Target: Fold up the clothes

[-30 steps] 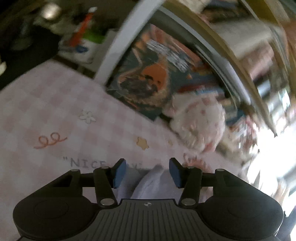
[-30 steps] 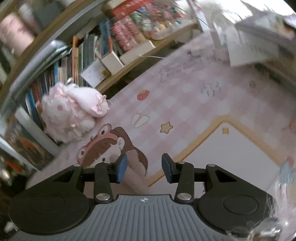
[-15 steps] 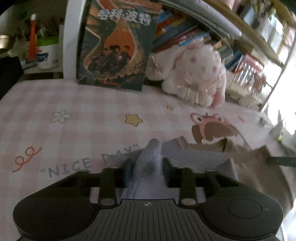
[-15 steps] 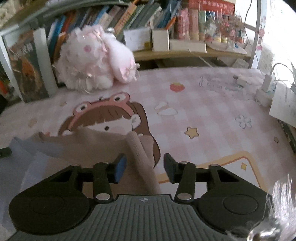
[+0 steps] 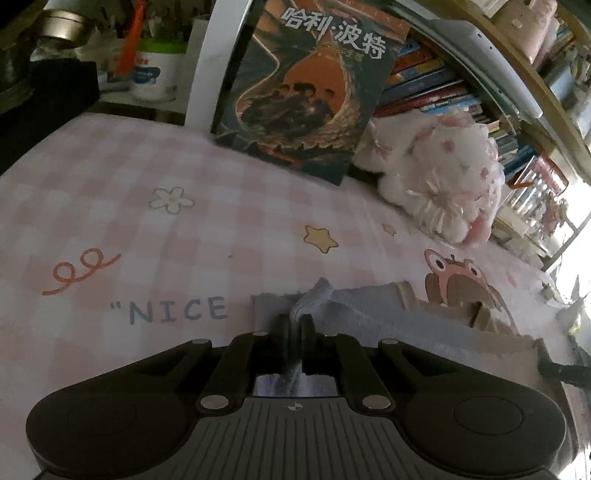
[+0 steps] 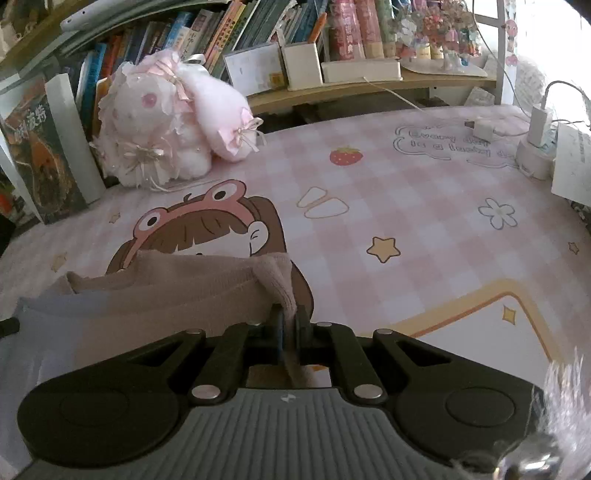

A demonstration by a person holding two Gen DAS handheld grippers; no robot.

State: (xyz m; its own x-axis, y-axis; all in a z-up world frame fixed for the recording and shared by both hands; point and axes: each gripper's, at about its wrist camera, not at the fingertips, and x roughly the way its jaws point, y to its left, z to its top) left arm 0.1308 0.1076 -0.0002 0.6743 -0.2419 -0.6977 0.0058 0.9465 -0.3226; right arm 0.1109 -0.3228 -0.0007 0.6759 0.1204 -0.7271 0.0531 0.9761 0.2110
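1. My left gripper (image 5: 294,325) points down at the desk, its jaws pinched on a bunched corner of the garment (image 5: 373,314). This corner is pale blue-grey, and a tuft of it stands up just past the fingertips. The jaws have just eased a little wider, with the cloth between them and the pads pressing on it.
2. My right gripper (image 6: 289,325) is likewise clenched, here on a beige ribbed corner of the same garment (image 6: 177,284). Its jaws have just been closing, and the knit now runs between them and back under the gripper body.
3. The garment lies on the desk mat (image 6: 424,229), stretched between my two grippers. In the right wrist view its far edge crosses the printed cartoon girl in a frog hat (image 6: 207,229). The cloth is beige near my right gripper and turns blue-grey toward the left edge of that view.
4. In the left wrist view the garment's blue-grey edge sits just right of the printed word "NICE" (image 5: 177,310) on the pink checked mat.
5. A pink and white plush toy (image 6: 166,122) rests at the back of the mat, against a row of books (image 6: 229,33) on the shelf.
6. A dark illustrated book (image 5: 306,85) stands upright just beside the plush toy, leaning on a white post (image 5: 210,62).
7. A white charger with cable (image 6: 539,122) sits at the far right edge of the mat, well apart from the garment.
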